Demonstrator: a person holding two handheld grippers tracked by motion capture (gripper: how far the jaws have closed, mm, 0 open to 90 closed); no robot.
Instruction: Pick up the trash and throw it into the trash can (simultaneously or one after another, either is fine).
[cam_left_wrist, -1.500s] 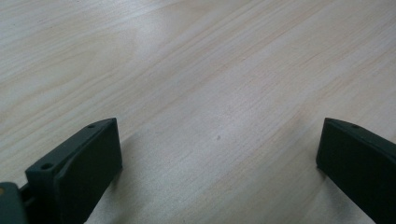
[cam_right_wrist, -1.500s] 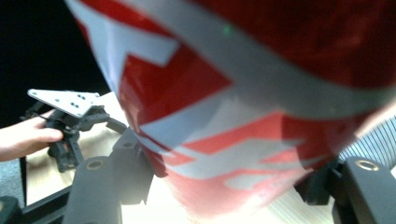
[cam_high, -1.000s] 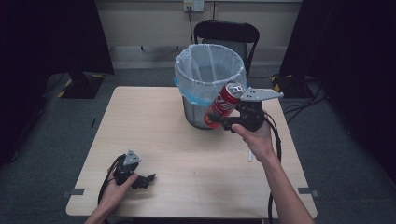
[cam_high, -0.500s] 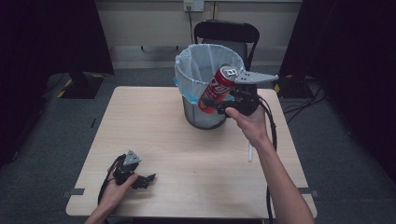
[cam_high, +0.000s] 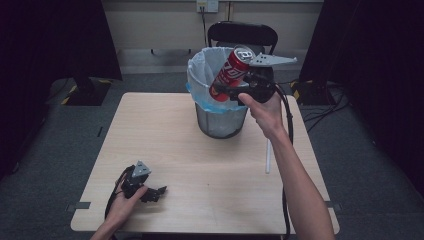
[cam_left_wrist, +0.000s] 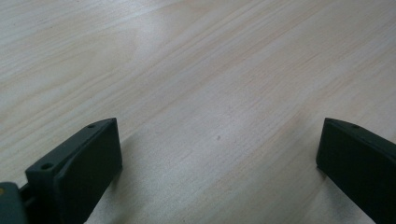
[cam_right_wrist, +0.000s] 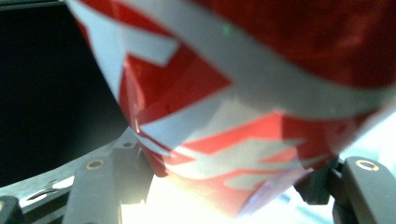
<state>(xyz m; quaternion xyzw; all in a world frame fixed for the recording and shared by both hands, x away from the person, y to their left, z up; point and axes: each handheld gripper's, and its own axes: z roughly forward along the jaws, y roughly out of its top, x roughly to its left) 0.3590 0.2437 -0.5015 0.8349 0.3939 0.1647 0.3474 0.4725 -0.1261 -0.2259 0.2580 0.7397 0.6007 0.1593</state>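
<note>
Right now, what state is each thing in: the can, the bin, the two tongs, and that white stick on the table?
Red soda can: tilted, held in the air over the bin's mouth.
Wire waste bin: upright on the table, lined with a white bag.
Right tongs: shut on the can.
Left tongs: open, resting on the wooden table, holding nothing.
White stick: lying flat on the table.

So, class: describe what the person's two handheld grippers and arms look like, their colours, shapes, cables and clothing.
Both are black handheld tools. The right gripper carries a flat grey three-cornered plate on top and trails a black cable along the forearm. The left gripper has a smaller grey plate and looped black cable. Its fingers are matte black blocks with small screw holes. No sleeves show on the forearms.
</note>
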